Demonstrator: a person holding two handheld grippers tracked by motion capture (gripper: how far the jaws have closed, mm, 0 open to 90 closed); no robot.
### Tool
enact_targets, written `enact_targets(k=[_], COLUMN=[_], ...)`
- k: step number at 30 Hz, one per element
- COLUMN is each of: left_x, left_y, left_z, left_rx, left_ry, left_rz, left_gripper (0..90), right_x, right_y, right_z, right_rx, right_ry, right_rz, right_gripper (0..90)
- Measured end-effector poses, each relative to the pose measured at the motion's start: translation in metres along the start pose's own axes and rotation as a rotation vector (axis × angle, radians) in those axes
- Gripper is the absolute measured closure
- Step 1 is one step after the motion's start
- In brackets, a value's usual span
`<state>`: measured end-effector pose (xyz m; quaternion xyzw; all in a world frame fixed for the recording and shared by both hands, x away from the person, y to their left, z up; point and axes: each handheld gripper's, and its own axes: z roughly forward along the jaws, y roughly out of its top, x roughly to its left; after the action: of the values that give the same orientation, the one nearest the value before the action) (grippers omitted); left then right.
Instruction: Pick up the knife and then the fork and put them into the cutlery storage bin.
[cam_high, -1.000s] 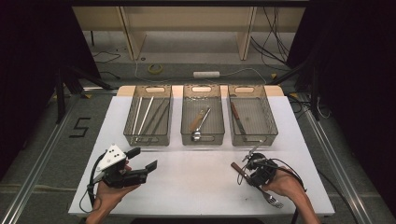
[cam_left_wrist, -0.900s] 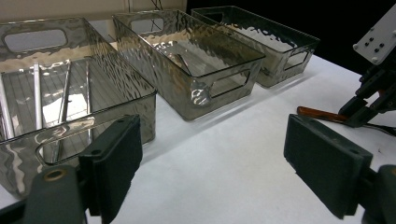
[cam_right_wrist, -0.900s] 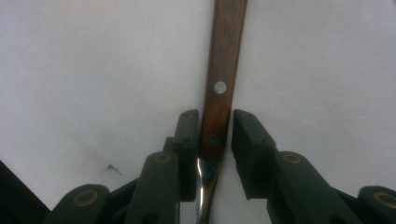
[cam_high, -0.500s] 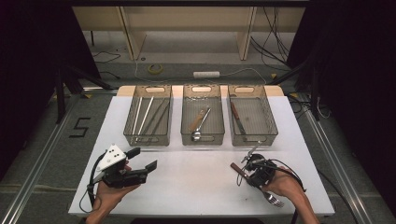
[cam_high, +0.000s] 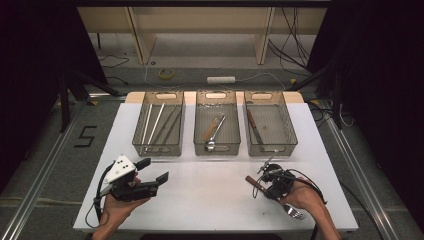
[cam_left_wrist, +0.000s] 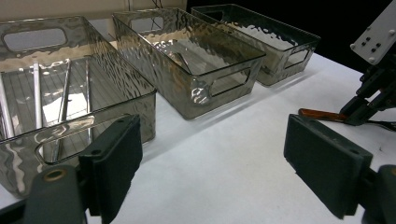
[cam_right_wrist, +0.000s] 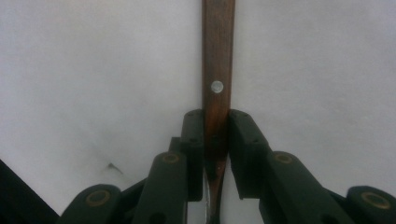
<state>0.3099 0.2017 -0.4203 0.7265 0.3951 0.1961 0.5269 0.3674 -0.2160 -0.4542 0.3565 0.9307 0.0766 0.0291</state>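
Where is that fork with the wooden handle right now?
The fork lies on the white table at the near right of the high view, in front of the right-hand bin, its wooden handle clamped in the right gripper.

Three clear bins (cam_high: 216, 150) stand on one white counter (cam_high: 210, 185), holding four chopsticks (cam_high: 156, 125), two spoons (cam_high: 214, 131) and one knife (cam_high: 254, 127), while two grippers (cam_high: 152, 170) work over one wooden-handled fork (cam_high: 254, 182).
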Motion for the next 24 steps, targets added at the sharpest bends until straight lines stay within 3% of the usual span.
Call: enact_targets(k=[24], left_x=[-0.0005], left_y=[-0.0001], left_z=[0.0005], left_rx=[0.000], left_ry=[0.002], left_rz=[0.001], left_gripper=[18.9], right_x=[-0.0023], right_y=[0.0081], right_z=[0.0011], right_rx=[0.058], right_ry=[0.014], right_rz=[-0.002], right_gripper=[77.2])
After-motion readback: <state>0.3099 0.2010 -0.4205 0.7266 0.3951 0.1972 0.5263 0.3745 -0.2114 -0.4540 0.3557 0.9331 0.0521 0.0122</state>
